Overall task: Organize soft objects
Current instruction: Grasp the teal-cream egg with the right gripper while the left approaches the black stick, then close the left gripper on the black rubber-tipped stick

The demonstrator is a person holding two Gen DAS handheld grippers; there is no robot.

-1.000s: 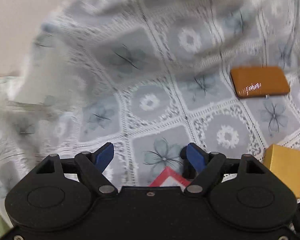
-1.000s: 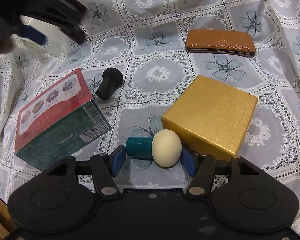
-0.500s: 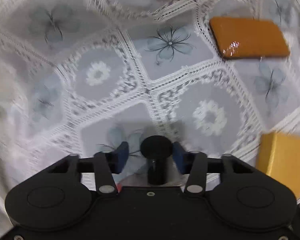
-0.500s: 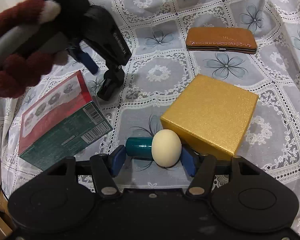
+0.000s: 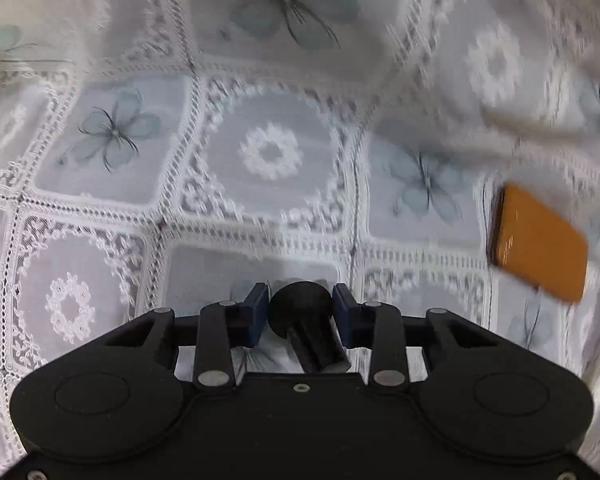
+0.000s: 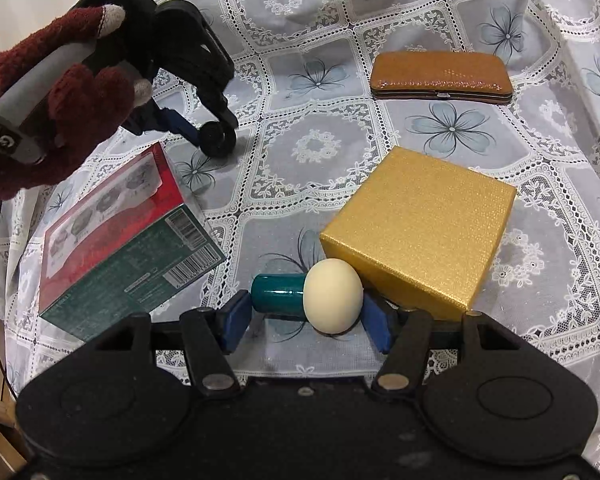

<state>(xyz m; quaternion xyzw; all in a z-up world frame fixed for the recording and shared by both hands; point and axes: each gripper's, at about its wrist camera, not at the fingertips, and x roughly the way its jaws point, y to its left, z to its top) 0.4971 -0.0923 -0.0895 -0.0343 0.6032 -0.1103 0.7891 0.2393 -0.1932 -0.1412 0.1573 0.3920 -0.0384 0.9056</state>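
My left gripper (image 5: 300, 314) is shut on a black mushroom-shaped piece (image 5: 318, 346), its blue pads pressed on either side of the round cap. In the right wrist view that gripper (image 6: 214, 133) points steeply down at the lace cloth, held by a hand in a dark red glove (image 6: 60, 108). My right gripper (image 6: 305, 320) is shut on a second mushroom-shaped piece lying sideways: one pad sits on the end of its teal stem (image 6: 278, 294), the other on its cream cap (image 6: 332, 296).
A gold box (image 6: 420, 228) stands just right of the cream cap. A red and green carton (image 6: 120, 240) lies at the left. A brown case (image 6: 440, 76) (image 5: 536, 244) rests further back on the lace tablecloth (image 6: 316, 148). The cloth rises in folds at the right.
The left gripper came down over the black piece and shut on its cap, rolling as it went. The right gripper and its teal and cream piece stayed still.
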